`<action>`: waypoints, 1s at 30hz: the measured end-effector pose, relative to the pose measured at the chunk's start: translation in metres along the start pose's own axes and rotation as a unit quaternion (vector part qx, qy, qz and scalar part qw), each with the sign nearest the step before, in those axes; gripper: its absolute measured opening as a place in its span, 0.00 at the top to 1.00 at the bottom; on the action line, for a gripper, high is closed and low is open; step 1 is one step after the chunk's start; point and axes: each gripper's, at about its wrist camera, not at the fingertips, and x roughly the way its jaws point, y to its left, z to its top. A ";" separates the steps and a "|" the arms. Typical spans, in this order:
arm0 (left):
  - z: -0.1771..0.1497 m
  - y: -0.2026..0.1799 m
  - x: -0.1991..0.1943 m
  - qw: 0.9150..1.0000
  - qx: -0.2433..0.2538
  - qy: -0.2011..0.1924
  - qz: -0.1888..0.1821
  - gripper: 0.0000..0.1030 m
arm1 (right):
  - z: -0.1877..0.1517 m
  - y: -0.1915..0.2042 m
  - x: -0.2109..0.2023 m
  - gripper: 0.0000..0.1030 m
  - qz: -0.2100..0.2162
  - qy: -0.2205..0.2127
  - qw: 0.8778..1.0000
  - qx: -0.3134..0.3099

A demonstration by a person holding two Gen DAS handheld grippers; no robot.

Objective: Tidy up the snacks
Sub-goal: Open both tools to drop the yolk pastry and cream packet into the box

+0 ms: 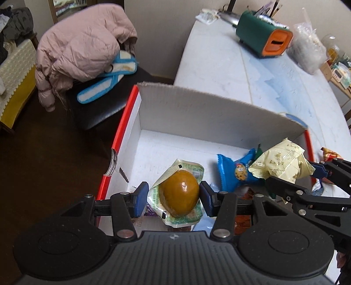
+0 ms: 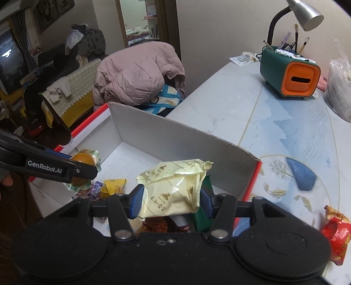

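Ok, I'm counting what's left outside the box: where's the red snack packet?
In the right wrist view the red snack packet lies on the table at lower right, outside the box, right of its red edge.

Pale wall (image 2: 219,32) ahead of me, dark floor (image 1: 43,164) to my left. White marbled table (image 1: 219,65) with blue patterning runs to the wall. Silver desk lamp (image 2: 307,15) on a black gooseneck stands at its far end. Pink puffer jacket (image 1: 83,48) draped over a dark chair (image 1: 98,109). Sofa with yellow and cream cover (image 2: 74,96) beyond, clothes piled on it. Open doorway (image 2: 144,22) behind.
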 end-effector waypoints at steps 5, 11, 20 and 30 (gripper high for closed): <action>0.008 0.005 0.022 1.000 -0.004 0.028 0.013 0.52 | 0.004 0.006 0.016 0.49 -0.003 0.016 1.000 -0.011; 0.010 -0.001 0.029 0.999 0.017 0.029 0.022 0.52 | 0.004 0.010 0.028 0.49 -0.006 0.037 0.999 -0.014; 0.013 -0.006 0.032 0.998 0.029 0.036 0.029 0.52 | 0.000 0.008 0.038 0.49 -0.007 0.054 0.998 -0.008; 0.004 -0.008 0.018 0.999 0.031 0.013 0.022 0.48 | -0.002 0.008 0.030 0.41 -0.003 0.044 0.999 -0.002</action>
